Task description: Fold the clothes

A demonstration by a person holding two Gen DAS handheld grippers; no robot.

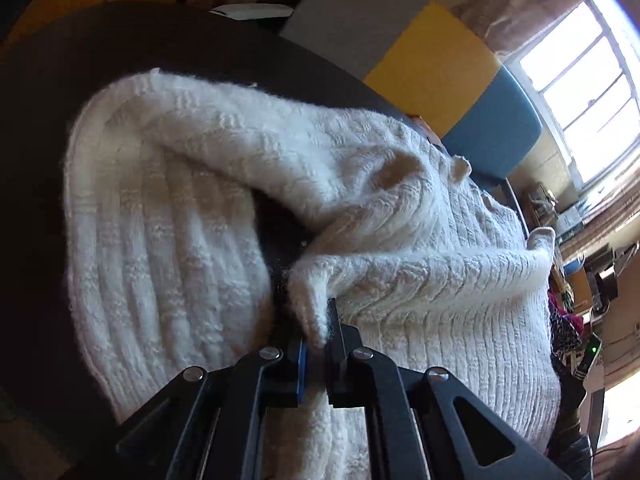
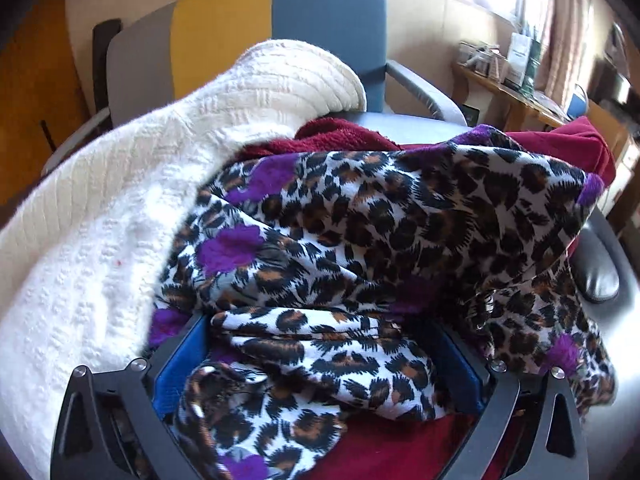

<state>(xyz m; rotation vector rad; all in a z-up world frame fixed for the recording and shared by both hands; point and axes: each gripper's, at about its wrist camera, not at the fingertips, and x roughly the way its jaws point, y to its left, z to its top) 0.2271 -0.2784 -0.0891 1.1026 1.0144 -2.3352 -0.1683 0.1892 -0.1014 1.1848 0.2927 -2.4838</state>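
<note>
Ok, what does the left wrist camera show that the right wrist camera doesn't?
Only the left wrist view shows the left claw shut on a fold of the fluffy cream knitted sweater, spread over a dark surface.

Only the right wrist view shows the right claw open around a leopard-print garment with purple flowers, lying on dark red fabric.

Both show the cream sweater and the grey, yellow and blue chair backs.

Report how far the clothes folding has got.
Done: nothing looks neatly folded. In hand: the left gripper is shut on a fuzzy edge of the cream knitted sweater; the open right gripper straddles the leopard-print garment with purple flowers. Left: both, plus the dark red fleece.
</note>
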